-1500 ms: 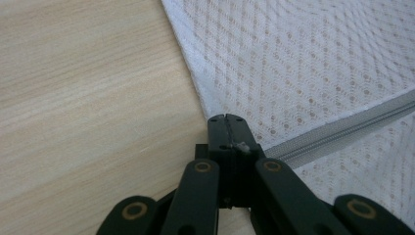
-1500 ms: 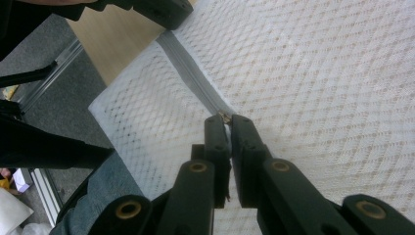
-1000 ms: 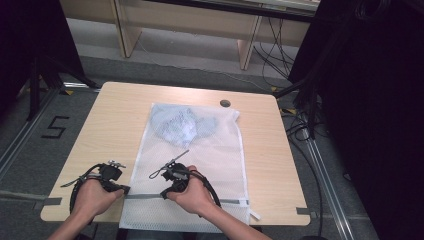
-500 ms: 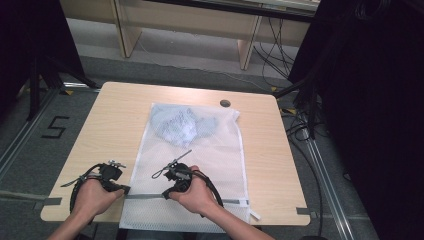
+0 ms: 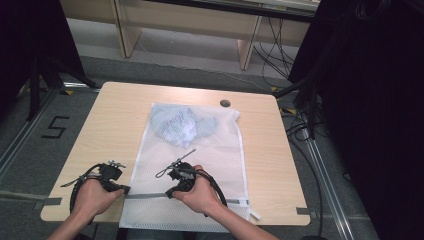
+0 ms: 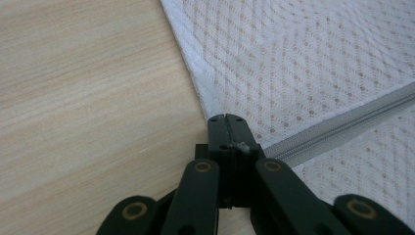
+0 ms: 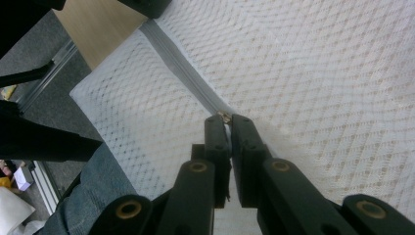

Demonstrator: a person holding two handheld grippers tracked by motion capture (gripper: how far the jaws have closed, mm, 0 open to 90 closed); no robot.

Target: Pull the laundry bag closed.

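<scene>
A white mesh laundry bag (image 5: pixel 200 155) lies flat on the wooden table (image 5: pixel 115 115), with a pale blue garment (image 5: pixel 180 125) bunched inside its far end. A grey zipper (image 5: pixel 147 195) runs across the near end. My left gripper (image 5: pixel 126 190) is shut on the zipper's end at the bag's left edge (image 6: pixel 226 118). The zipper tape (image 6: pixel 342 122) leads away to the right over the mesh (image 6: pixel 303 58). My right gripper (image 5: pixel 169 194) is farther along the zipper. Its jaws (image 7: pixel 226 117) pinch the small metal zipper pull, and the zipper (image 7: pixel 181 68) stretches ahead of them.
A round cable hole (image 5: pixel 225 103) sits near the table's far edge. Cables (image 5: pixel 300 125) trail on the floor at the right, and wooden furniture legs (image 5: pixel 125 30) stand behind. A "5" mark (image 5: pixel 55 128) is on the floor at the left. The person's trouser leg (image 7: pixel 93 196) is below the table edge.
My right gripper has crept slightly to the right along the zipper. The left gripper and the bag have stayed where they were.
</scene>
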